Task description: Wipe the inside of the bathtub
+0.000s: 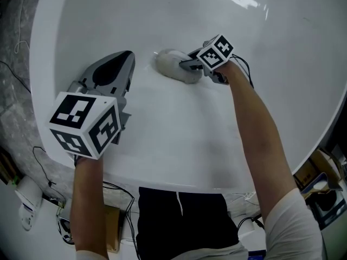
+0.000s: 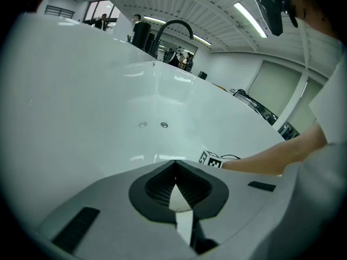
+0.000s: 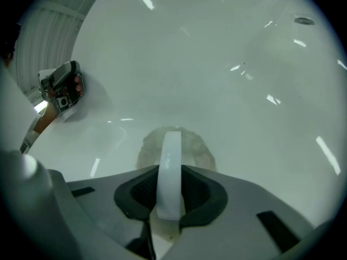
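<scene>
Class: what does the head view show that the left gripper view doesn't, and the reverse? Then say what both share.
Head view only: the cloth in the right gripper. Left gripper view only: the black faucet and two round fittings. Both: the white bathtub, the left gripper and the right forearm.

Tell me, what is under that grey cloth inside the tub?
Only the white bathtub wall shows around the cloth, which the right gripper holds against it. The patch directly beneath is covered, so dirt or water there cannot be seen.
</scene>
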Tool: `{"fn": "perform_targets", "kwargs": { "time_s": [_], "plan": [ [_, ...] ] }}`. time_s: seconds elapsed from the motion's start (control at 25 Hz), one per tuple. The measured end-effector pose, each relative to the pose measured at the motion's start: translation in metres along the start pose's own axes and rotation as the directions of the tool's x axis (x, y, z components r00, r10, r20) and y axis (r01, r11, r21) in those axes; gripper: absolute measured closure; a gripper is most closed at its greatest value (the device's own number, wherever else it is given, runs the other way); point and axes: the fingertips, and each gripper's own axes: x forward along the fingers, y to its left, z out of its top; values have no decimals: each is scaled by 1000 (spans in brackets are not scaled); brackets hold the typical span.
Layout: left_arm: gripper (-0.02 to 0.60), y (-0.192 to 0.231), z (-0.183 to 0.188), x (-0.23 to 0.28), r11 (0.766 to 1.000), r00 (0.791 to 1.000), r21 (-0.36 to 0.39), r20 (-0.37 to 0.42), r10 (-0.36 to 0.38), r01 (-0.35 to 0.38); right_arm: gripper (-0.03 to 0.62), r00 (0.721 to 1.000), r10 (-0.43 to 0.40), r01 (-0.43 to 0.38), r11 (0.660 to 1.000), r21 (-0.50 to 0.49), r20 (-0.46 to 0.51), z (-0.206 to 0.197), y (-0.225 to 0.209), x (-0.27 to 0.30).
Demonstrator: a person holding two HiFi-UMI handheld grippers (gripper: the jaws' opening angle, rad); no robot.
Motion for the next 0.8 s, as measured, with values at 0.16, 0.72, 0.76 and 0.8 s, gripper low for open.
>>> {"fn": "perform_targets", "kwargs": {
  "time_s": [0.16, 0.72, 0.76, 0.8],
  "plan": [
    [574, 0, 6, 0, 1000, 1000, 3, -7, -15, 15, 502, 1000, 16, -16, 1000, -3, -2, 3, 9, -3],
    [574, -31, 22, -30, 994, 995, 80, -72, -75, 81, 502, 994, 111, -111, 993, -31, 6, -1, 101, -35],
    [574, -35, 22, -31, 993, 994, 86, -78, -80, 87, 502, 993, 116, -116, 993, -33, 5, -1, 107, -38],
    [574, -37, 22, -33, 992, 993, 91, -84, -85, 92, 502, 993, 120, -120, 992, -36, 6, -1, 113, -40]
  ]
}}
